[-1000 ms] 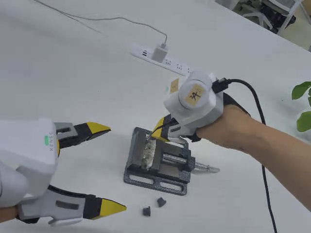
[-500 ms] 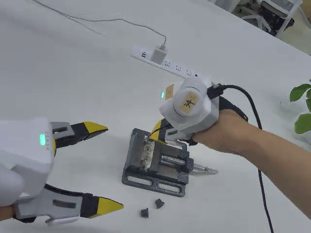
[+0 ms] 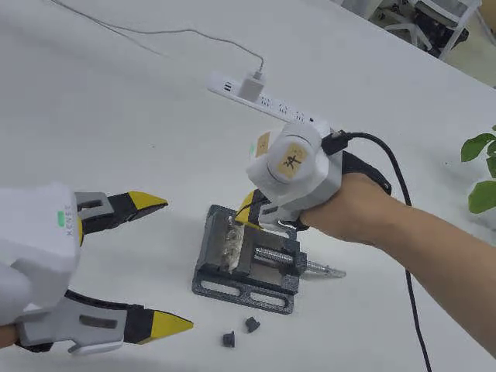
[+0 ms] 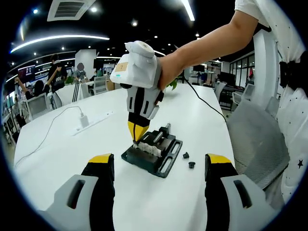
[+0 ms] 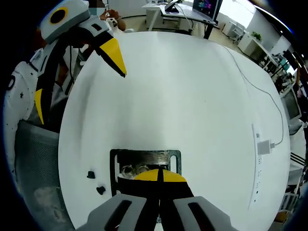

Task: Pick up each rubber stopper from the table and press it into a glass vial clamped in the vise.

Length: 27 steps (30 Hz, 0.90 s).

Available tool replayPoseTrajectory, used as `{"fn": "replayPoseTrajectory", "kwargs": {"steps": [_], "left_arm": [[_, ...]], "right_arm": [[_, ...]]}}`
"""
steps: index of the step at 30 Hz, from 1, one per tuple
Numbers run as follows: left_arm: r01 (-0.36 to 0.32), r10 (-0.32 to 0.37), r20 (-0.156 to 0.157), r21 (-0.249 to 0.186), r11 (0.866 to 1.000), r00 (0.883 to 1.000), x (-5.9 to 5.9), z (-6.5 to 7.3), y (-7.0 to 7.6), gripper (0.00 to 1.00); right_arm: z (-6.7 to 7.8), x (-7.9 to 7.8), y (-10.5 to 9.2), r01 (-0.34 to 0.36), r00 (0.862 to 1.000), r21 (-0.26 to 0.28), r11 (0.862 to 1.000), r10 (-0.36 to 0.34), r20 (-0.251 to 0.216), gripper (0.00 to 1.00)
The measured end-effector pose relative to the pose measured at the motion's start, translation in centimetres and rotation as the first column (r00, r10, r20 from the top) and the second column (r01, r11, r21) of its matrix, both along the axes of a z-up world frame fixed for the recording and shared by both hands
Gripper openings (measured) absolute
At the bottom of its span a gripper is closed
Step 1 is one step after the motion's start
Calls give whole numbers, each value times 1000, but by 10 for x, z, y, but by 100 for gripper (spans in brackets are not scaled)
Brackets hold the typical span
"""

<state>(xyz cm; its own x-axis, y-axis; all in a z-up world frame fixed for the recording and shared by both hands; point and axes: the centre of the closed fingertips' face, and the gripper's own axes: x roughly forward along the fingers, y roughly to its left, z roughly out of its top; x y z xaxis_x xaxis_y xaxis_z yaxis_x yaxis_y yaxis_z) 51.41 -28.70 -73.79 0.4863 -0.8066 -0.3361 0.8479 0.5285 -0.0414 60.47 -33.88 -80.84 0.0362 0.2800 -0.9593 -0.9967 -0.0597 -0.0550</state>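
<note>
- While bearing tip-down on the glass vials [image 3: 231, 242] clamped in the vise [image 3: 244, 267], looks to be at the pressing step with the right gripper [image 3: 249, 209], jaws pinched together into one yellow point just above the vial mouths.
- Cannot confirm, from the right gripper view, any stopper between those closed tips; could be hidden beneath them.
- Leaves two rubber stoppers [image 3: 229, 339] lying loose on the white table [image 3: 116, 116], close to each other and just beside the vise's near edge.
- Holds the left gripper [image 3: 172, 262] low at the near left, well apart from the vise, jaws spread wide and carrying nothing.
- Brings the right forearm in from the right side of the head view, wrist bent so that the gripper points steeply down at the vise, hand wrapped around its rear.
- Aims the left gripper across the table toward the vise, level with the work and framing it between the open jaws in the left gripper view.
- Calls next, on this reading, for a straight downward push, square to the vial mouth to avoid skidding off the glass, then a reach for the loose stoppers.
</note>
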Motion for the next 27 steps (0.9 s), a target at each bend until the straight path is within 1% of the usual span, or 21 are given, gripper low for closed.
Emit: {"fn": "replayPoseTrajectory", "kwargs": {"steps": [1, 4, 6, 9, 10, 11, 12, 13, 14, 15, 16, 18, 20, 21, 23, 25, 27], "left_arm": [[2, -2, 1, 1, 1000, 1000, 0, 0, 0, 76], [1, -1, 2, 2, 1000, 1000, 0, 1, 0, 76], [1, -1, 5, 4, 1000, 1000, -1, 2, -1, 76], [6, -6, 9, 10, 1000, 1000, -2, 4, -1, 76], [7, -7, 9, 11, 1000, 1000, -3, 5, -1, 76], [9, -9, 11, 14, 1000, 1000, -4, 6, -1, 76], [10, -10, 13, 16, 1000, 1000, -4, 7, -1, 75], [11, -11, 16, 19, 1000, 1000, -4, 8, -1, 75], [12, -12, 19, 20, 1000, 1000, -5, 10, 0, 76], [12, -12, 20, 22, 1000, 1000, -6, 11, 0, 76], [13, -14, 24, 27, 1000, 1000, -6, 12, 0, 76], [14, -15, 28, 34, 999, 999, -8, 13, 2, 75], [13, -14, 31, 39, 999, 999, -9, 14, 3, 75], [10, -11, 31, 43, 999, 999, -10, 15, 4, 75], [7, -9, 30, 46, 999, 1000, -11, 15, 5, 75], [6, -8, 34, 53, 999, 999, -13, 17, 6, 75], [3, -5, 35, 56, 998, 999, -14, 19, 7, 75]], "right_arm": [[0, 0, 0, 15, 1000, 13, 1000, -15, 2, 0], [0, -1, -1, 17, 1000, 37, 999, -17, 6, 0], [0, 0, 0, 25, 1000, 42, 999, -25, 10, 0], [0, -1, 0, 12, 1000, 51, 999, -14, 25, 0], [1, -1, -1, 19, 999, 60, 998, -21, 28, 0], [1, -1, -1, 30, 999, 81, 996, -33, 34, 0], [1, -1, 0, 63, 997, 101, 993, -67, 31, 0], [2, 0, 0, 77, 996, 111, 991, -81, 33, 0], [2, -1, -1, 71, 996, 119, 990, -76, 41, 0], [2, -1, -2, 74, 996, 124, 990, -79, 40, 0], [2, -1, -1, 104, 994, 133, 986, -109, 28, 0], [2, -1, 0, 87, 995, 133, 987, -93, 41, 0], [3, -1, 1, 113, 993, 135, 984, -118, 28, 0], [3, -1, 1, 100, 994, 136, 986, -106, 36, 0], [3, -1, 1, 105, 993, 136, 985, -111, 39, 0], [3, -2, 1, 116, 991, 152, 982, -124, 42, 0], [4, -1, 1, 163, 985, 188, 969, -170, 21, 0]]}}
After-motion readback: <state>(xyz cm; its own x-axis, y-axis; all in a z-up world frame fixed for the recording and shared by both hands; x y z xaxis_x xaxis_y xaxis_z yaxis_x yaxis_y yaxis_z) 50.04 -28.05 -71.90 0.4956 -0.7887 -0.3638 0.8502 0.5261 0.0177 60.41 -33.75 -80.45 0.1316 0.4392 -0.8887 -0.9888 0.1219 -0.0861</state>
